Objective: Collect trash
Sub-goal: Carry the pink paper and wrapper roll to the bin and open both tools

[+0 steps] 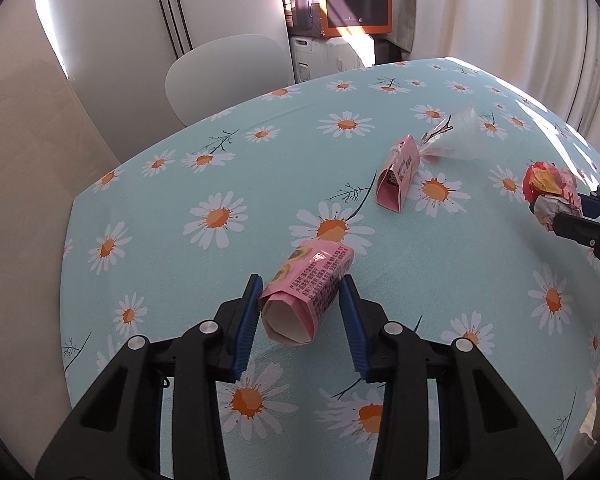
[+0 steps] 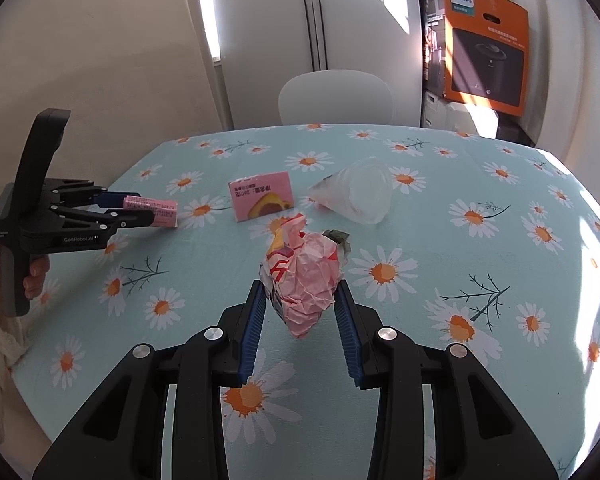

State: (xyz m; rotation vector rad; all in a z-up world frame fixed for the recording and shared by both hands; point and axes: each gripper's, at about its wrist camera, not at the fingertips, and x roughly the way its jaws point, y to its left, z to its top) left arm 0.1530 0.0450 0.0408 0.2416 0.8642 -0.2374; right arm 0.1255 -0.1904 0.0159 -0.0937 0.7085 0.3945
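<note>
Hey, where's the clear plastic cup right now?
The clear plastic cup lies on its side on the daisy tablecloth toward the far side of the table, just right of the second pink carton, untouched by either gripper.

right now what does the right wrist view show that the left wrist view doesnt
Only the right wrist view shows the person's hand on the left gripper's handle, and the plastic cup's open mouth. Only the left wrist view shows the open ends of both pink cartons: the held one and the loose one. Both show the left gripper shut on a carton, the right gripper shut on the crumpled wrapper, the daisy tablecloth, the white chair and the orange box.
</note>
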